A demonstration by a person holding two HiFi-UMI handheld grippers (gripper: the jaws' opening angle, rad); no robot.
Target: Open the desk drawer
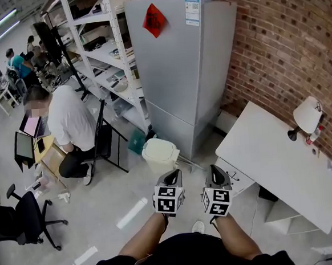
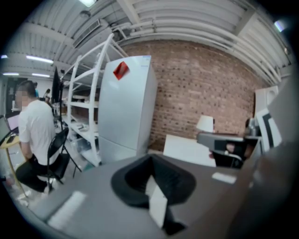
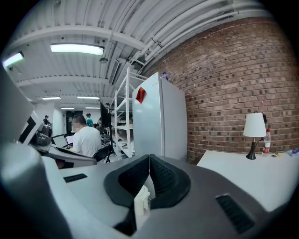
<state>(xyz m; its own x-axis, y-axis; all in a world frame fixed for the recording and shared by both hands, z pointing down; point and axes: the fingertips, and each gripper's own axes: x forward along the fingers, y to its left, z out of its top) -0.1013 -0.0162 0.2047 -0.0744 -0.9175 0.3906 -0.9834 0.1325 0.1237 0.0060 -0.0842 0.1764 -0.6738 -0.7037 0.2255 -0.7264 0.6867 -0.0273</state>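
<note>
Nothing could be read: the red diamond paper (image 1: 153, 19) on the fridge (image 1: 176, 77) bore a blurred dark mark, the label (image 1: 192, 11) beside it was illegible, and the left gripper (image 1: 174, 173) and right gripper (image 1: 214, 169) cubes showed only patterns

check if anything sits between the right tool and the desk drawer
Nothing visible does. In the head view the right tool, shut and empty, hangs in the air just left of the drawer under the desk. The bin stands further left, off that path.
</note>
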